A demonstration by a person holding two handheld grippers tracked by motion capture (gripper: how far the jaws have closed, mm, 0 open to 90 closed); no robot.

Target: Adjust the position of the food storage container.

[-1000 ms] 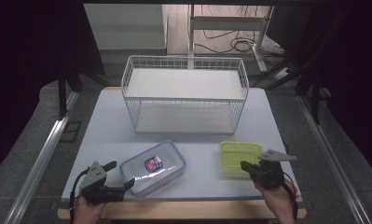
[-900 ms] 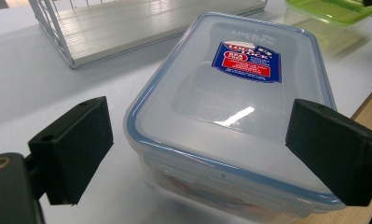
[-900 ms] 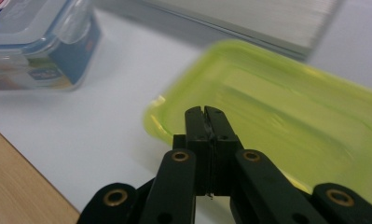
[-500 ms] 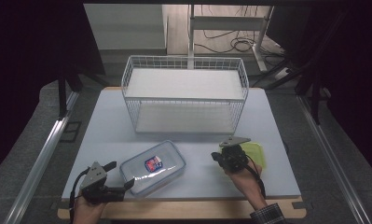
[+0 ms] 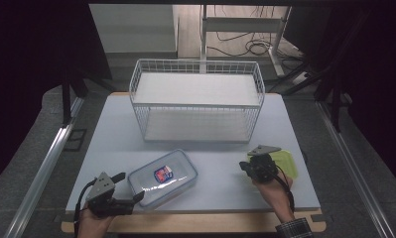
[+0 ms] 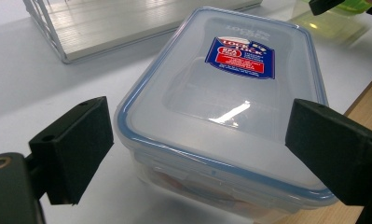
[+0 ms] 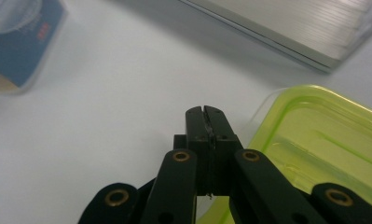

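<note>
A clear lidded container [image 5: 163, 177] with a blue rim and a red-and-blue label lies near the table's front edge. My left gripper [image 5: 129, 187] stands open around its near end. In the left gripper view the container [image 6: 221, 112] sits between the two pads [image 6: 76, 149], which stay just off its sides. A lime-green container [image 5: 285, 163] rests at the front right. My right gripper [image 5: 245, 166] is shut with nothing in it, low over the table. Its tip [image 7: 206, 116] is right beside the green container's [image 7: 323, 144] left rim.
A white wire basket [image 5: 195, 101] with a flat shelf stands at the middle back of the pale table [image 5: 210, 144]. Its base shows in the left gripper view [image 6: 81, 28] and the right gripper view [image 7: 286, 28]. The table's wooden front edge [image 5: 195, 223] runs just behind both hands.
My right gripper has swung from the green container's front right corner to its left side. The green container seems to sit a little further right. The left gripper has kept still.
</note>
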